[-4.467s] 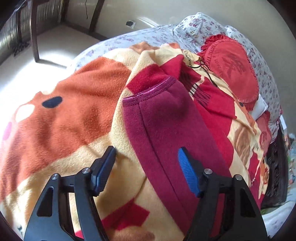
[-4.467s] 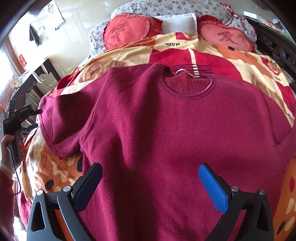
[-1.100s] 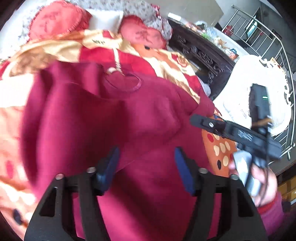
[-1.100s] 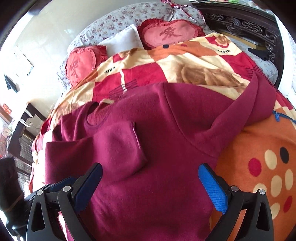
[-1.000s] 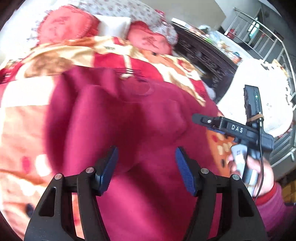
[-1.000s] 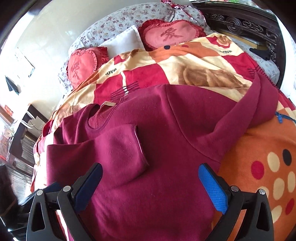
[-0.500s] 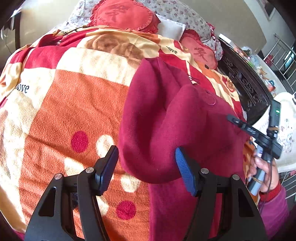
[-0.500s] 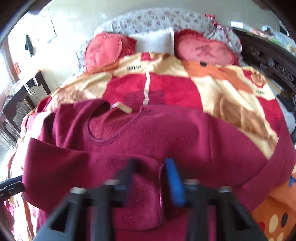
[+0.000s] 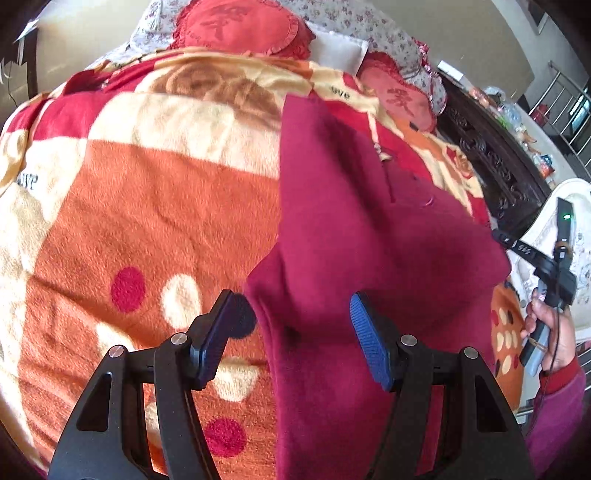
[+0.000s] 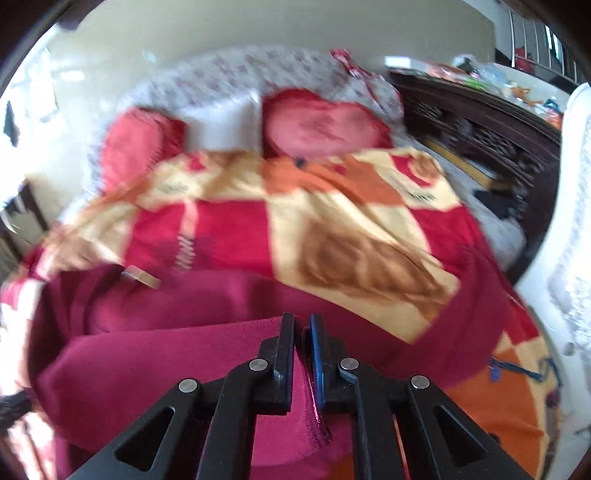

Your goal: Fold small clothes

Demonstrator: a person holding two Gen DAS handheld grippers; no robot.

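A maroon sweater [image 9: 369, 236] lies on a patterned blanket [image 9: 147, 206] on a bed, its left part folded over onto the body. My left gripper [image 9: 291, 328] is open and empty, just above the sweater's left folded edge. My right gripper [image 10: 303, 339] is shut on an edge of the sweater [image 10: 177, 354] and holds a pinch of the cloth between its jaws. The right wrist view is blurred by motion. The right gripper and the hand that holds it show at the far right of the left wrist view [image 9: 546, 266].
Two red heart-shaped cushions [image 9: 240, 26] [image 10: 325, 125] and a white pillow [image 10: 221, 122] lie at the head of the bed. A dark carved wooden bed frame [image 9: 495, 170] runs along the right side. A white chair [image 10: 576, 206] stands at the right.
My right gripper has shut on the sweater's edge and moved with it. My left gripper has let go of the folded sleeve and swung left over the sweater's edge.
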